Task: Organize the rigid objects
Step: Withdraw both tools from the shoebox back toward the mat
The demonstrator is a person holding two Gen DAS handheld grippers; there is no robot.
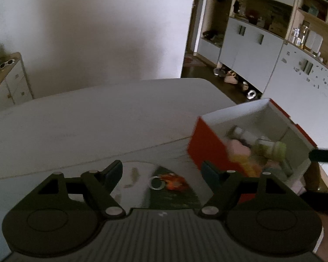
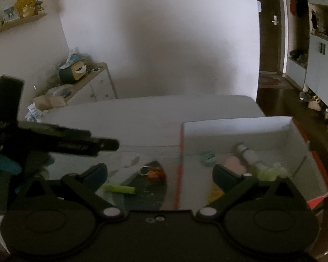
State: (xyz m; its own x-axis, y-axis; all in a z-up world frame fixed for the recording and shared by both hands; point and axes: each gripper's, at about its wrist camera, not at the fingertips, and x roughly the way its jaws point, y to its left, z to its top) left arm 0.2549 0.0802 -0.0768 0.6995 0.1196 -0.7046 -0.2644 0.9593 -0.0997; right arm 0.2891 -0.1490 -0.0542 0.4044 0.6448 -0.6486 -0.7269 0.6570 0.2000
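A: How many boxes?
B: One box (image 2: 236, 128), red outside, white inside, at the surface's (image 1: 76, 120) right edge.
A: What's in it?
B: Blurred things: a white bottle (image 2: 248, 152), a pink piece (image 2: 231, 162), a pale green bottle (image 1: 271, 148), a mint clip (image 2: 207, 158), something yellow (image 1: 249, 166). An exact count I cannot tell.
A: And outside the box?
B: Two things on a dark mat (image 2: 146, 192) just left of it: one green marker (image 2: 120, 188), and one orange keyring (image 2: 153, 172).
A: The tools?
B: Left tool (image 1: 161, 172) is released, nothing between its fingers. Right tool (image 2: 160, 174) is spread wide, also grasping nothing.
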